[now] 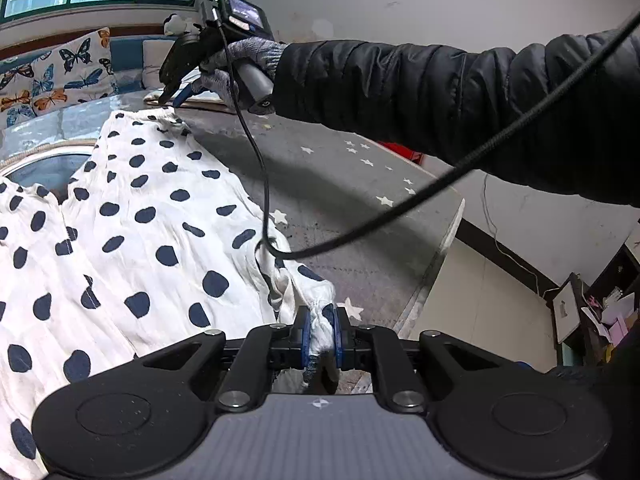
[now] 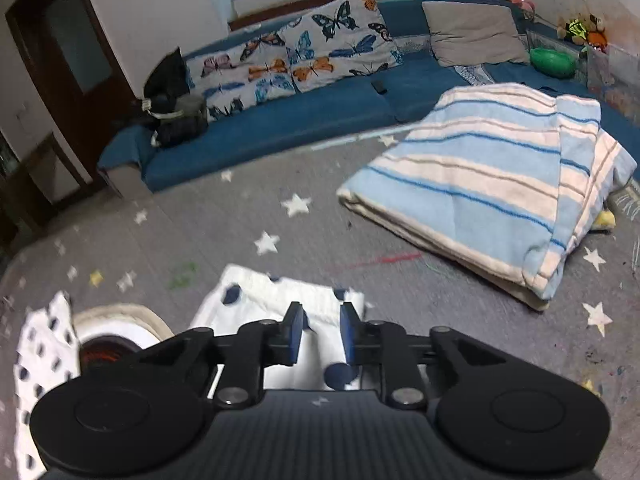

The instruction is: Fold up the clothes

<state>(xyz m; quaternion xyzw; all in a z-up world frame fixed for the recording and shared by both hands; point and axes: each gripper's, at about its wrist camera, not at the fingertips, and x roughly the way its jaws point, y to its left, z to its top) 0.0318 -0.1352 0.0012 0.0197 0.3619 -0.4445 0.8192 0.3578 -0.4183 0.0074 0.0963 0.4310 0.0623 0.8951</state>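
Note:
A white garment with dark blue polka dots (image 1: 132,232) lies spread on the grey star-patterned mat (image 1: 340,184). My left gripper (image 1: 321,330) is shut on a bunched corner of it at the near right. My right gripper (image 2: 320,330) is open, its blue pads apart, just above the garment's far corner (image 2: 276,292). In the left wrist view the right gripper (image 1: 171,98) hovers over that far corner, held by a gloved hand in a black sleeve.
A folded blue-and-cream striped blanket (image 2: 492,184) lies on the mat to the right. A blue sofa (image 2: 280,116) with butterfly cushions runs along the back. A round white-rimmed object (image 2: 120,320) sits partly under the garment. A black cable (image 1: 400,204) crosses the left wrist view.

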